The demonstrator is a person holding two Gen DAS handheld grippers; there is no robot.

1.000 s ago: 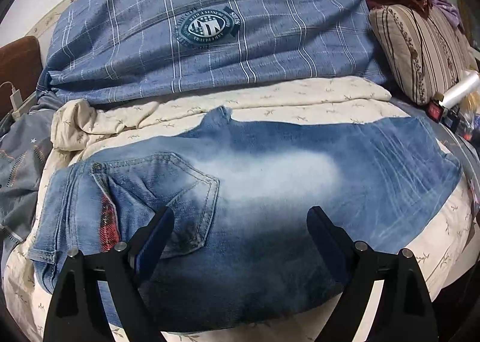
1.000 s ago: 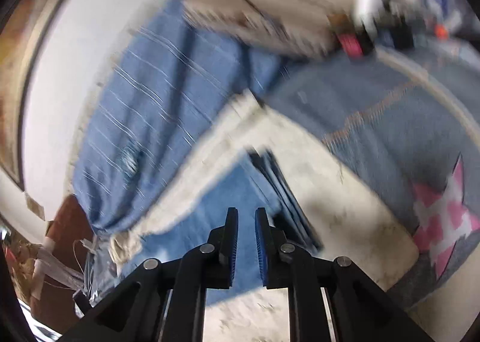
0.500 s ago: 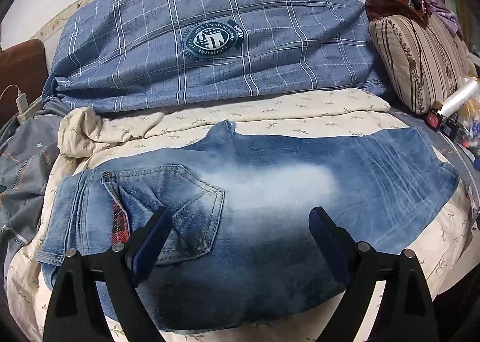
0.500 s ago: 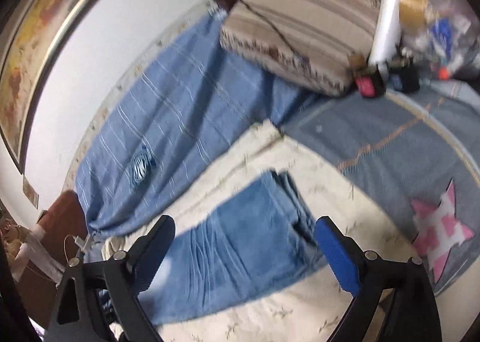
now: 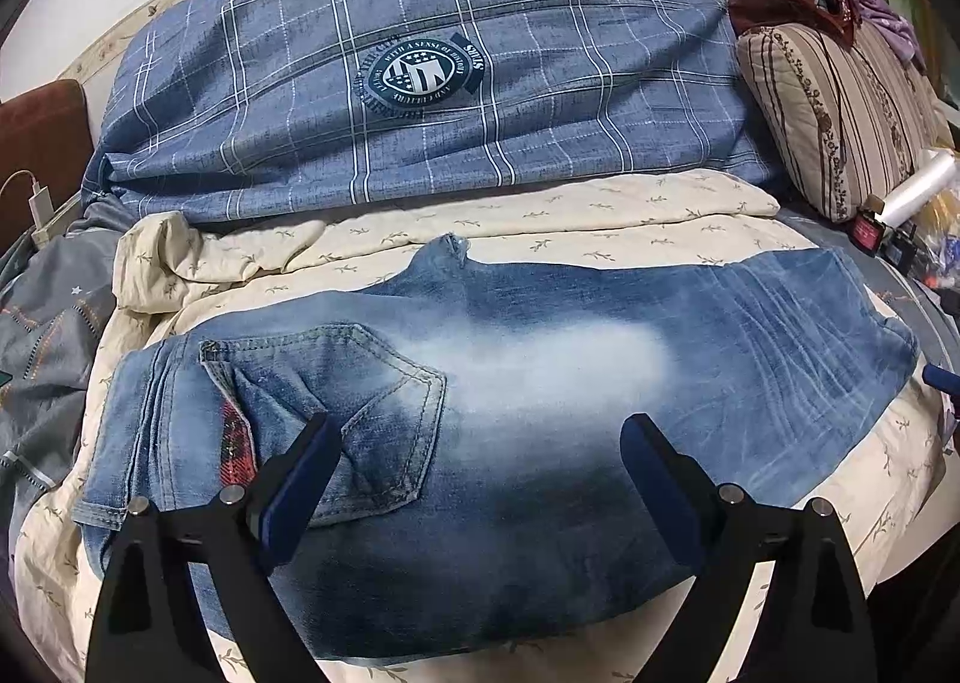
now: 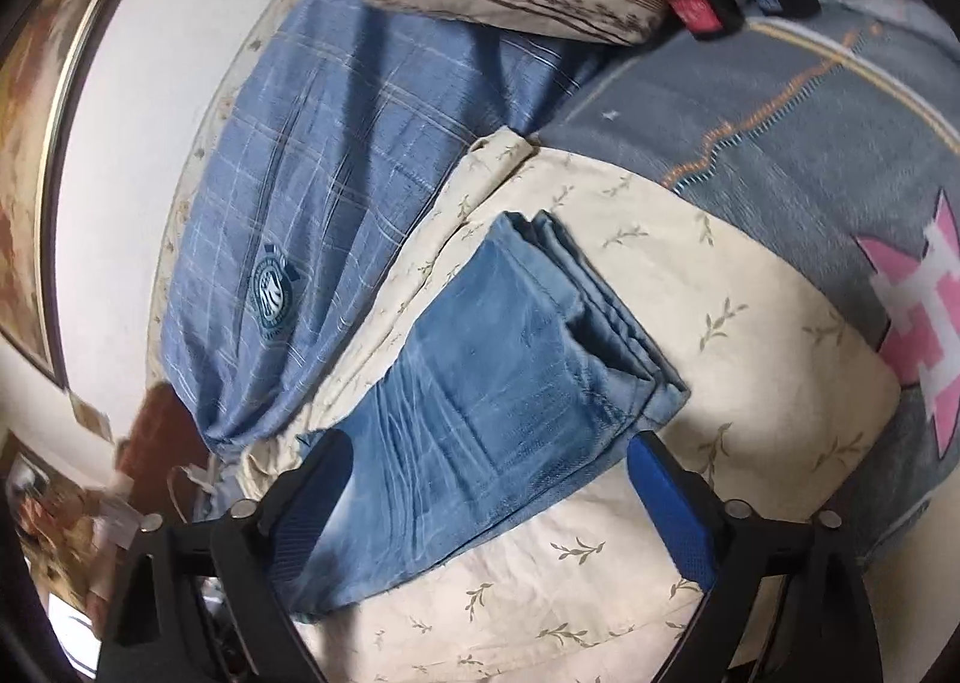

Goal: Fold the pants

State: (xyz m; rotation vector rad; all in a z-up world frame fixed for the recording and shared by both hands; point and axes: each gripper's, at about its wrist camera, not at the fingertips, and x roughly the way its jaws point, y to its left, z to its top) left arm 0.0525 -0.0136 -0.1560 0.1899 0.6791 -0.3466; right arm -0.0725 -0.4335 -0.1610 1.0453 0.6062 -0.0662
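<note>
Blue jeans (image 5: 540,383) lie flat on a cream leaf-print sheet (image 5: 600,215), folded leg on leg, waistband and back pocket at the left, leg ends at the right. My left gripper (image 5: 474,479) is open and empty, hovering over the seat and thigh. In the right wrist view the stacked leg ends (image 6: 516,353) lie on the sheet (image 6: 750,335). My right gripper (image 6: 486,497) is open and empty, just above the leg near its hem. One blue fingertip of it (image 5: 942,377) shows at the right edge of the left wrist view.
A blue plaid pillow (image 5: 420,83) lies behind the jeans. A striped cushion (image 5: 840,101) and small clutter (image 5: 888,221) sit at the back right. A grey blanket (image 6: 780,101) with a pink star lies to the right. A charger (image 5: 39,203) is at the left.
My right gripper opened from shut, letting go of the leg end, and drew closer over the hem. My left gripper stayed open and shifted slightly back.
</note>
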